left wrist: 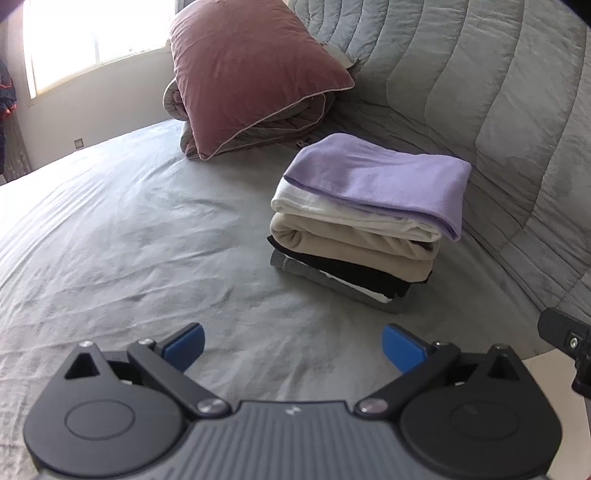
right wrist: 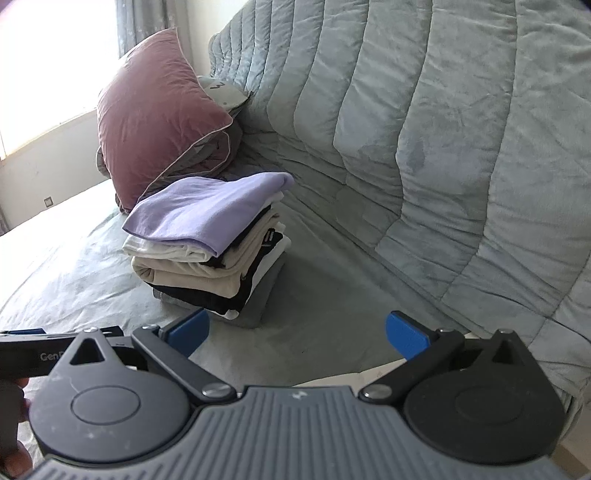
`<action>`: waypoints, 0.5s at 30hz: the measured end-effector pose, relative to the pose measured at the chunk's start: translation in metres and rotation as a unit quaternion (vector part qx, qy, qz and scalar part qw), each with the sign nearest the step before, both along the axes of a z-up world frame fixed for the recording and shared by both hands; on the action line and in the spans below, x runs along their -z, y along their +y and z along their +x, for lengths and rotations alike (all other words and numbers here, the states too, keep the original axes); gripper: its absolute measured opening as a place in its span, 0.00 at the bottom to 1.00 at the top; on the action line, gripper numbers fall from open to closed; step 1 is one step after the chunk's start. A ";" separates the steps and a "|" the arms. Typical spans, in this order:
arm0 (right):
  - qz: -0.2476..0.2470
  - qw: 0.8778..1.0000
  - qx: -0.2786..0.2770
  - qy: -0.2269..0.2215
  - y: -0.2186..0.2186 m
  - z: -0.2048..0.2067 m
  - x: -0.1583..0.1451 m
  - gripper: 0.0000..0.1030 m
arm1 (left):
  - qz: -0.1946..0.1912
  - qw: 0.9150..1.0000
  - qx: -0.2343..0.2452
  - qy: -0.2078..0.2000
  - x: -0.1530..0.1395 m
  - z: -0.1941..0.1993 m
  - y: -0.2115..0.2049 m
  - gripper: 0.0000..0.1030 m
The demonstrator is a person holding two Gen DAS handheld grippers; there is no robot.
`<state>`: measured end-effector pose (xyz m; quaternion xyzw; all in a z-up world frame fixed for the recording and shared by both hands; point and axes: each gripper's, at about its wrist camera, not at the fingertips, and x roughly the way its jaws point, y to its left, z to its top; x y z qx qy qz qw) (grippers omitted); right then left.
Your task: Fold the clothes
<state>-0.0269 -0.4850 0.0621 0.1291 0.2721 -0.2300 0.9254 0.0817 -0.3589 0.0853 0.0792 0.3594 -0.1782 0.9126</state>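
A stack of folded clothes [left wrist: 364, 221] rests on the grey bed sheet [left wrist: 110, 229], with a lilac garment [left wrist: 380, 177] on top, then white, beige, black and grey layers. The right wrist view shows the same stack [right wrist: 210, 247] from its other side, lilac piece [right wrist: 199, 210] uppermost. My left gripper [left wrist: 293, 347] hovers open in front of the stack, a short way off, nothing between its blue pads. My right gripper [right wrist: 297, 338] is open too, empty, near the stack's right corner. Part of the right gripper [left wrist: 565, 347] shows at the left view's right edge.
A pink pillow [left wrist: 255, 70] leans on a rolled grey blanket behind the stack. A quilted grey comforter [right wrist: 424, 147] rises along the right. A bright window [left wrist: 92, 33] and white wall lie beyond the bed's far edge. A hand [right wrist: 13, 424] holds the left gripper.
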 end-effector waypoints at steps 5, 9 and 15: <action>0.024 1.000 0.000 -0.011 -0.007 -0.004 -0.002 1.00 | 0.003 1.000 -0.001 -0.001 0.001 -0.003 0.000 0.99; 0.032 0.999 -0.009 -0.017 -0.007 -0.005 -0.005 1.00 | 0.008 1.000 -0.001 -0.001 0.001 -0.006 0.000 0.99; 0.022 1.000 -0.011 -0.014 -0.002 -0.003 -0.006 1.00 | 0.011 1.000 0.010 -0.006 -0.004 -0.011 -0.001 0.99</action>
